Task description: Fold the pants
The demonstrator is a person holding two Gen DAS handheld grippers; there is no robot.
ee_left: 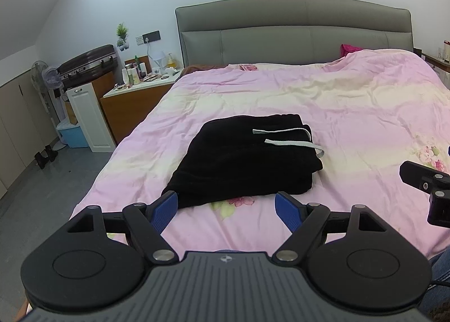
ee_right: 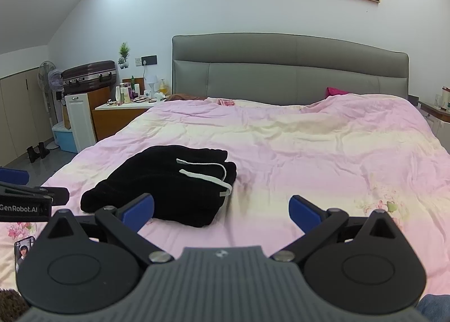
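Lying as a compact, squarish stack on the wrinkled pink floral quilt [ee_left: 351, 114] of the bed, the black fleecy pants [ee_left: 244, 164] look already folded, their flat pale-grey drawstring [ee_left: 292, 139] looped across the top layer, so the task seems at or near its end. Both claws are spread wide and hold nothing: the left claw [ee_left: 226, 205] hovers just short of the bundle's near edge, while the right claw [ee_right: 222, 208] hangs near its right side. Any remaining move would only call for squaring the soft, thick edges or tucking in the loose cord.

A grey padded headboard [ee_right: 289, 69] backs the pink-quilted bed [ee_right: 309, 147], a cluttered nightstand [ee_left: 135, 97] beside it.
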